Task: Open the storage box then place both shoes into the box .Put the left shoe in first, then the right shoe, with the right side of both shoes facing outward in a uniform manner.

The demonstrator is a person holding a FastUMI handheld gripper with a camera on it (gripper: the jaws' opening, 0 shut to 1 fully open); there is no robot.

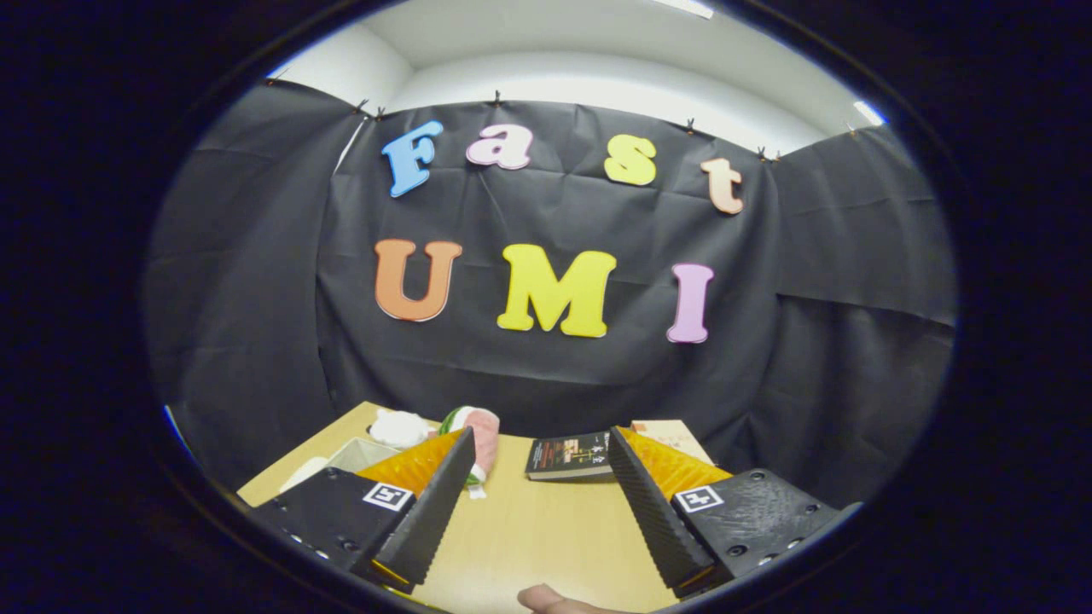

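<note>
The hand-held gripper (537, 443) hangs over the table (537, 537), fingers spread apart, nothing between them; a box (358, 452) sits beyond the left finger. A book (569, 456) lies ahead.

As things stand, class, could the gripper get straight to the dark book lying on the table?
Probably yes. The gripper is open, nothing between its fingers, and bare table runs from them to the dark book just ahead, near the right finger. The pink-and-white soft item lies off beside the left finger, not in the path.
</note>
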